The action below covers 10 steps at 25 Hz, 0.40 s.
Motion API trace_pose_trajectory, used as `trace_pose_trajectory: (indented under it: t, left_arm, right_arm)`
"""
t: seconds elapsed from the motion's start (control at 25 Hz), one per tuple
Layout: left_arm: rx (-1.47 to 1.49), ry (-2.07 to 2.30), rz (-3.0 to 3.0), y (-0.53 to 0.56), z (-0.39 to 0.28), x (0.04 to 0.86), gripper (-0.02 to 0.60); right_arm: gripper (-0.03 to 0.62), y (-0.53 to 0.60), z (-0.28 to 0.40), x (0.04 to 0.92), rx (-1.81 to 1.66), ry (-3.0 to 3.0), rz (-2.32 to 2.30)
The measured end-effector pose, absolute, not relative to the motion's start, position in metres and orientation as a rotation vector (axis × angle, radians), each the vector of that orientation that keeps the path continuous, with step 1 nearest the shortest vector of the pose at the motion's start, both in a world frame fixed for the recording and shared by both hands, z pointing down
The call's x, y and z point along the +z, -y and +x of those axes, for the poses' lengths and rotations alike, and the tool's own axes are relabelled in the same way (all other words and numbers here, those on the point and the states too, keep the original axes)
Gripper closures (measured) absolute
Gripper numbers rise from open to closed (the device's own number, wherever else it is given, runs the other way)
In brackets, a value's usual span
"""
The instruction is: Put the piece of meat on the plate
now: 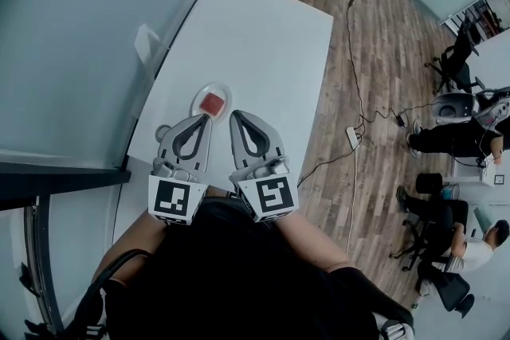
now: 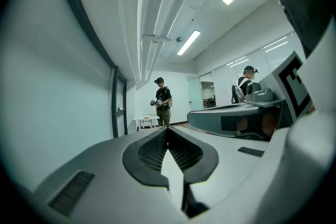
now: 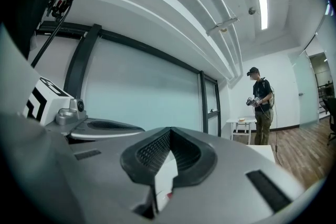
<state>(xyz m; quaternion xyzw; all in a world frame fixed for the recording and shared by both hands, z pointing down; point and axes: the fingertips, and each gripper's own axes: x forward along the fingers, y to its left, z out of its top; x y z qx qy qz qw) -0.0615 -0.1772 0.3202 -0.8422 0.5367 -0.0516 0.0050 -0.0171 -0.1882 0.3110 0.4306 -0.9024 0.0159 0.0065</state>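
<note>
I held both grippers level and side by side close to my body, pointing out across the white table (image 1: 263, 36). The left gripper (image 1: 201, 122) had its jaws together with nothing between them, and in the left gripper view (image 2: 167, 128) the ribbed pads met at the tip. The right gripper (image 1: 237, 117) was the same, its jaws together on nothing, as the right gripper view (image 3: 169, 129) showed. The piece of meat (image 1: 212, 104), a small red block, already lay on the plate (image 1: 198, 94), roughly in its middle. The plate sat on the table's near left part, close to the edge that ran along the wall (image 1: 80, 28). What mattered for any next move was where that plate lay: straight ahead of me, just beyond both gripper tips, between the lines the two grippers pointed along but nearer the left one. The left gripper's tip seemed to overlap the plate's near rim from above, though I could not tell whether it touched. The right tip stood just beside the rim, to the meat's right. The meat looked about square, so I could pick out no long axis. I judged the left gripper the nearer of the two, and the task as good as done.
</note>
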Motion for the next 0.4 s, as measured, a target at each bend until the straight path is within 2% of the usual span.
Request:
trace_pose_trajectory:
  t: [0.4]
  left_arm:
    - [-0.147,-1.668,-2.65,0.1815,-0.0631,0.3251,0.578]
  right_arm:
    - [0.591,0.1926,-0.0184,0.3184,0.042,2.805,1.358]
